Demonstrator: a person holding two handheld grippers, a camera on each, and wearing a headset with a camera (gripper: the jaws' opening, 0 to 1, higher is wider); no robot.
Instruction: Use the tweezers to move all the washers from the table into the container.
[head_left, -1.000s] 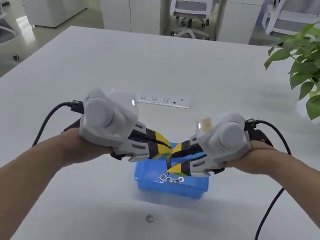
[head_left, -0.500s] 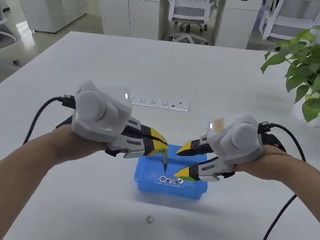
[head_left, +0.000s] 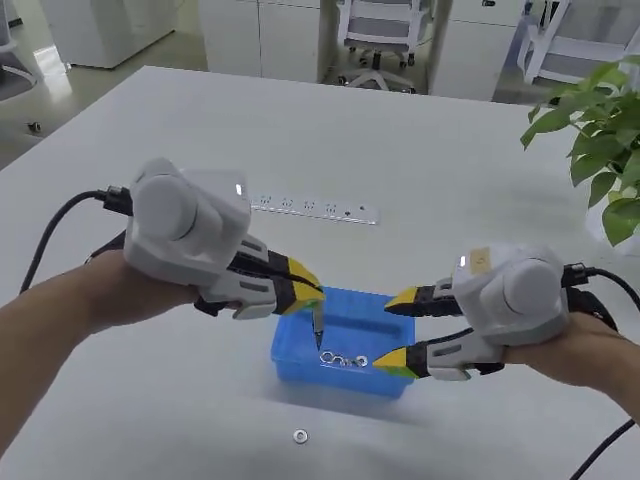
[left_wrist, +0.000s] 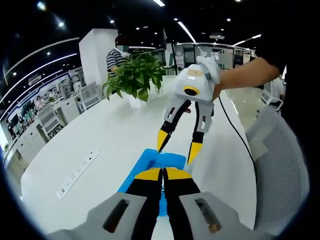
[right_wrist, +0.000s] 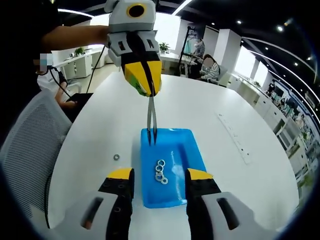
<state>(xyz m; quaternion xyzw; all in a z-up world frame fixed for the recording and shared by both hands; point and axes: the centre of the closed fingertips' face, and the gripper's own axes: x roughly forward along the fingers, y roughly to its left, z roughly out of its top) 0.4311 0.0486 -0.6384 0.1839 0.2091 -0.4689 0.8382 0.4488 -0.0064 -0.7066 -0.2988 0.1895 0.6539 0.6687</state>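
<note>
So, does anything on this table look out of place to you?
One washer lies alone on the white table, just outside the blue container, while the other washers sit inside it. Nothing else looks spilled or damaged. The left gripper holds the tweezers pointing down over the container.

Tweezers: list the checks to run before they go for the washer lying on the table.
1. Tweezers gripped: ok, the left gripper has its jaws shut on them.
2. Tweezer tips empty: ok, nothing seen between them.
3. Right gripper out of the way: ok, open, beside the tweezers, not touching.
4. Target found: ok, one washer lies on the table, apart from the blue container.
5. Tips over target: not ok, they hang above the container.
</note>
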